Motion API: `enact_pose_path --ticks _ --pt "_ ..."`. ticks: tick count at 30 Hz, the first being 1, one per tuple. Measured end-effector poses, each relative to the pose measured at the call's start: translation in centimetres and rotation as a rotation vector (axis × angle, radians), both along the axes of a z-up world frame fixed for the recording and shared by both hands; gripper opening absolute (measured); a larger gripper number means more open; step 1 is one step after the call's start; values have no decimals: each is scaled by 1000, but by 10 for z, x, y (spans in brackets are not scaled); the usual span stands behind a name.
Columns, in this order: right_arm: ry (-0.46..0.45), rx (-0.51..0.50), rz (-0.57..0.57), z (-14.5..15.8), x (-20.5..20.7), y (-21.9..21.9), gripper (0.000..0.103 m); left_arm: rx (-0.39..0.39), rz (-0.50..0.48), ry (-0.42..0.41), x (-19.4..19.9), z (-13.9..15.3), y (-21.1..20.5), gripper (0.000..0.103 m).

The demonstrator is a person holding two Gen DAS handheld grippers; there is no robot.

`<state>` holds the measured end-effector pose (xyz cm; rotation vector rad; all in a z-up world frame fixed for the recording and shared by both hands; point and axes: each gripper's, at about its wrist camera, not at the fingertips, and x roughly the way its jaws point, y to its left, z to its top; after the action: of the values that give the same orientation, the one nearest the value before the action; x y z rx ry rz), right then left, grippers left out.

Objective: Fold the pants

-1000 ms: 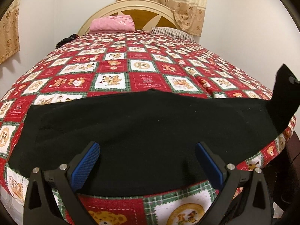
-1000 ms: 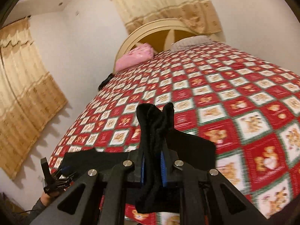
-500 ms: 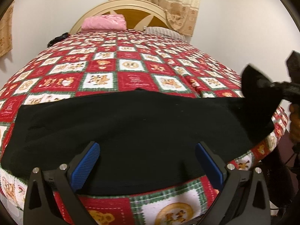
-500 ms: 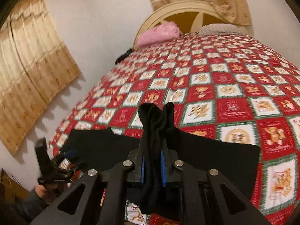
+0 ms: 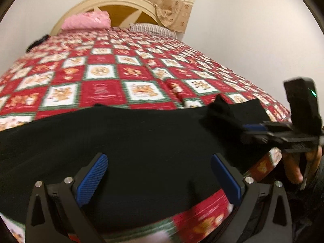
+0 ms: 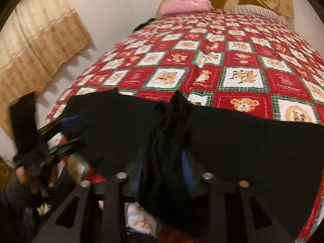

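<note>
Along the near edge of the bed, the pants lie flat; at three o'clock the right gripper pinches one end to fold it, the left gripper waiting wide apart.

Near bed edge: black pants cover it, lying flat under the spread left gripper.
Right side: the right gripper, clamped on a bunched pants end, stands over the cloth.
Middle of bed: bare quilt.
Headboard end: pink pillow, striped pillow, dark item at the left edge.
</note>
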<state>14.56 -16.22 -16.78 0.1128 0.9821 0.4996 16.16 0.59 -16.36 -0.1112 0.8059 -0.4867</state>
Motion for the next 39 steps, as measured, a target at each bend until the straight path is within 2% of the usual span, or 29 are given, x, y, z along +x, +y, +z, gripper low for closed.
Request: enact_pose_path --ticks 4,7,12,18,20,21,22,23,25,26,27,28,30,32,35,39 --pt "-35 98 -39 10 -23 -34 48 -73 -63 51 11 -2 -28 103" --pt "-99 151 -119 12 -36 -65 48 -90 -94 77 16 -2 -47 103" --pt "-162 251 -236 16 -41 -103 48 -182 -127 152 28 -1 -69 103" --pt "-177 309 -287 13 -42 -117 48 -160 -100 182 38 -12 -86 99" --pt "-181 308 -290 12 -43 -117 48 -152 -113 173 37 -10 -91 92" --pt "-190 308 -290 13 -45 -116 48 -152 -123 177 38 -10 -95 80" --pt "-205 303 -295 14 -46 -115 48 -150 -139 182 38 -10 -99 72" --pt "-213 301 -298 14 -47 -116 48 -146 -146 181 38 -10 -102 70" --pt "-231 302 -311 15 -50 -118 48 -124 -166 180 36 -11 -108 56" --pt "-236 308 -317 15 -51 -119 49 -106 -161 180 36 -11 -110 54" --pt "-238 314 -320 15 -51 -120 50 -107 -154 180 37 -12 -108 47" --pt "-239 316 -325 14 -51 -120 51 -112 -147 181 37 -13 -107 33" --pt "-251 313 -336 14 -52 -122 52 -122 -131 187 39 -13 -100 15" --pt "-266 310 -345 15 -53 -123 52 -173 -131 195 39 -9 -93 13" --pt "-298 312 -362 19 -56 -127 52 -208 -134 162 34 8 -84 13" --pt "-339 314 -373 24 -60 -130 55 -210 -111 117 29 27 -62 13"
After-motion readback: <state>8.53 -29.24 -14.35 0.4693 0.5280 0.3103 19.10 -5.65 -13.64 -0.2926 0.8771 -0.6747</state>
